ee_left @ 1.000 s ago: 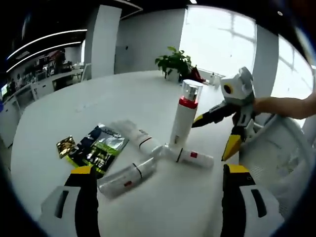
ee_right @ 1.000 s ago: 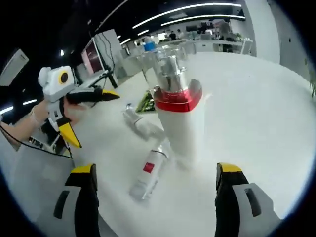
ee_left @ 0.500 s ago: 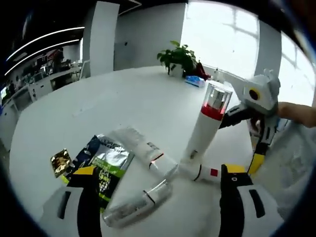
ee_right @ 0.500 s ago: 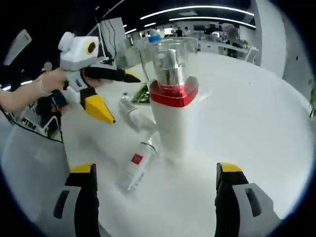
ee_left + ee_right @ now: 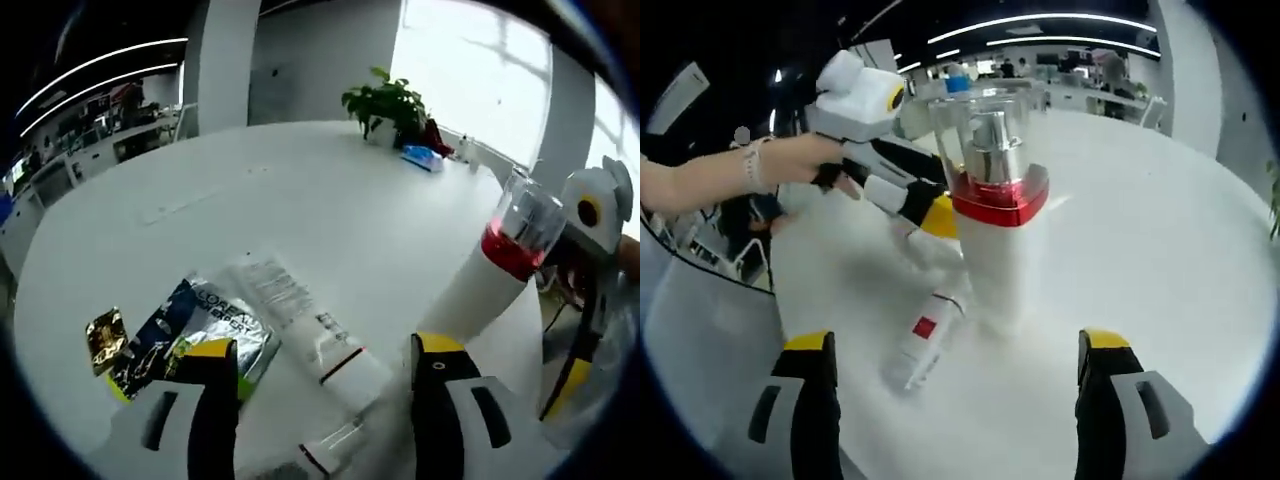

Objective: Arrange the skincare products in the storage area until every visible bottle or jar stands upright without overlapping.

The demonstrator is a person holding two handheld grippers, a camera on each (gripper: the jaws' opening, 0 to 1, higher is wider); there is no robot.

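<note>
We are seeing left claw (image 5: 315,385) gaping wide, holding nothing, hovering over white tube (image 5: 310,335) lying flat on table (image 5: 200,190). Red-collared pump bottle (image 5: 998,215) standing upright at centre of right gripper view; small tube (image 5: 925,335) lying at its 8 o'clock. Right claw (image 5: 950,385) gaping wide, holding nothing. Sachets (image 5: 195,330) lying at 9 o'clock of white tube.

Since a second ago the left gripper (image 5: 940,215) has come across the table (image 5: 1160,220) from well off to the side, down to the lying tubes just beside the upright pump bottle (image 5: 997,240). Its jaws now sit over the big white tube (image 5: 315,335). The right gripper (image 5: 585,300) has drawn back from the bottle.
</note>
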